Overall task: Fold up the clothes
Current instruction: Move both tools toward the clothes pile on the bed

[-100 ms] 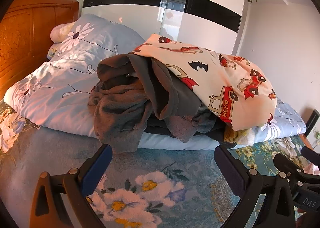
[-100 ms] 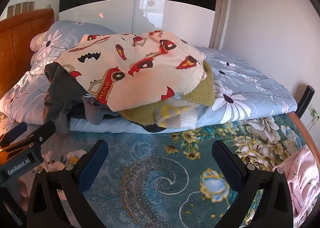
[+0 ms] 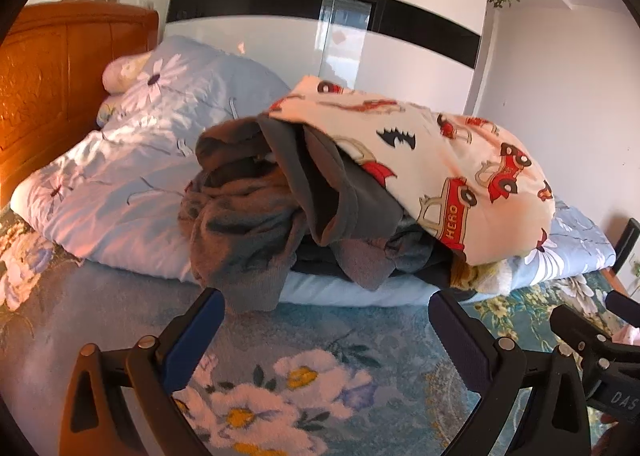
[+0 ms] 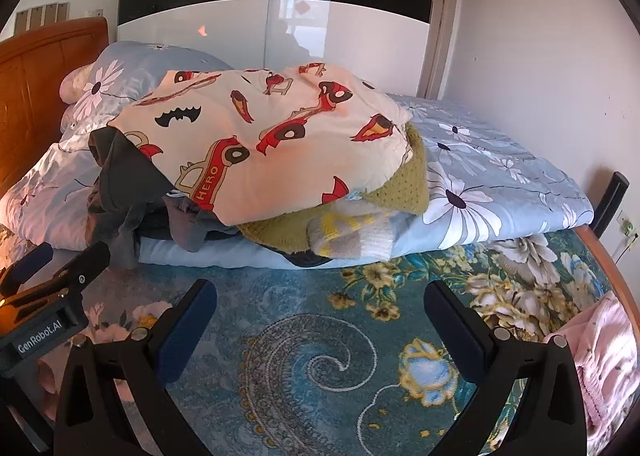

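before the heaped clothes pile (image 3: 320, 208) on the bed, i hold left gripper (image 3: 324, 336) and right gripper (image 4: 320, 320) gaping, empty, ready to pick.

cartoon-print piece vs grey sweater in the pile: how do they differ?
The cartoon-print piece is pale peach with red cars and "HERO" lettering; the grey sweater is plain. The cartoon-print piece drapes smoothly over the top of the pile; the grey sweater is bunched at the pile's left side, one end hanging down to the floral blanket. Both are unfolded, and neither gripper touches them.
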Demonstrator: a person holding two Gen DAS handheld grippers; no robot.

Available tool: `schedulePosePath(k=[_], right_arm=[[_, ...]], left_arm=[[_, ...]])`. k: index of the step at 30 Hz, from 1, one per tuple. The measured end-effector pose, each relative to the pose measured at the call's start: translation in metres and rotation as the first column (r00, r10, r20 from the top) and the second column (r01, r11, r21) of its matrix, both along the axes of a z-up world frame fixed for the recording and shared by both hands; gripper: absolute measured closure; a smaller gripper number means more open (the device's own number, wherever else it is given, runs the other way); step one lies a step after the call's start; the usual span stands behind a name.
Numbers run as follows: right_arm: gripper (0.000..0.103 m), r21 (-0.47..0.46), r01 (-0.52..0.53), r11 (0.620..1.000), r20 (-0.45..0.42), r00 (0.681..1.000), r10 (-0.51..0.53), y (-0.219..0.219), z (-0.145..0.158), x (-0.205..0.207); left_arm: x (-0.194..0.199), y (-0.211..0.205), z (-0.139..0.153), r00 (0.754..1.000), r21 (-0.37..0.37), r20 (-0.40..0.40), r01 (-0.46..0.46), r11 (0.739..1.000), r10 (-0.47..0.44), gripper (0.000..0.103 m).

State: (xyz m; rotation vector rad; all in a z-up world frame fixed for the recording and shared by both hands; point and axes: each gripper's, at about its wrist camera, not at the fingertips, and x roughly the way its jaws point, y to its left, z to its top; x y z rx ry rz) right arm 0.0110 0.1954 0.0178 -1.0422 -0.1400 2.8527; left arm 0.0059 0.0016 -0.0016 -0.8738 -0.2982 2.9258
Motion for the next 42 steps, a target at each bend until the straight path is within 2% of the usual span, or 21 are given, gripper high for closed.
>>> schedulePosePath(k=[5,7,11,19,22,24,30,34,42], right_arm=[[0.0,-0.007,-0.007,1.0,0.004,1.0,0.007,-0.004,-0.002,-0.001],[0.0,-0.02,-0.018,1.0,-0.02,1.0,0.018,-0.002,-0.001,0.002],[0.0,0.011,-0.029,1.0,-0.066,0.997,0.03,-0.006,-0.002,0.007],[0.0,0.014,-0.05,0.999,-0.117,0.992,0.051,-0.007,-0.008,-0.009],[0.0,0.027,-0.049,0.998,-0.138,0.989,0.052,-0.003,-0.012,-0.018],[0.0,0.043,-0.05,0.998,-0.147,0.988,0.056,-0.002,-0.017,-0.024],[0.0,0.047,-0.04,0.998,-0.139,0.989,0.046,-0.003,-0.027,-0.038],[0.0,0.064,-0.048,0.997,-0.152,0.987,0.057,-0.009,-0.024,-0.035],[0.0,0.11,-0.064,0.992,-0.175,0.981,0.083,-0.023,-0.012,-0.028]], left_arm=[[0.008,0.002,-0.002,0.995,-0.028,-0.103,-0.005,1.0,0.002,0.0],[0.011,0.003,-0.003,0.99,-0.039,-0.144,-0.007,0.999,0.002,0.0],[0.016,0.005,-0.005,0.975,-0.057,-0.22,-0.017,0.998,0.004,0.0],[-0.004,0.006,-0.003,0.947,-0.006,-0.317,-0.054,0.999,0.049,0.0],[-0.005,0.003,-0.01,0.947,-0.006,-0.318,-0.044,0.999,0.04,0.0],[-0.004,-0.002,-0.011,0.944,-0.01,-0.325,-0.069,0.998,0.062,0.0],[-0.001,-0.02,-0.011,0.931,0.067,-0.352,-0.076,0.995,0.095,0.0],[-0.001,-0.02,-0.012,0.933,0.038,-0.35,-0.08,0.996,0.089,0.0],[0.0,-0.024,-0.012,0.937,0.038,-0.34,-0.076,0.996,0.085,0.0]])
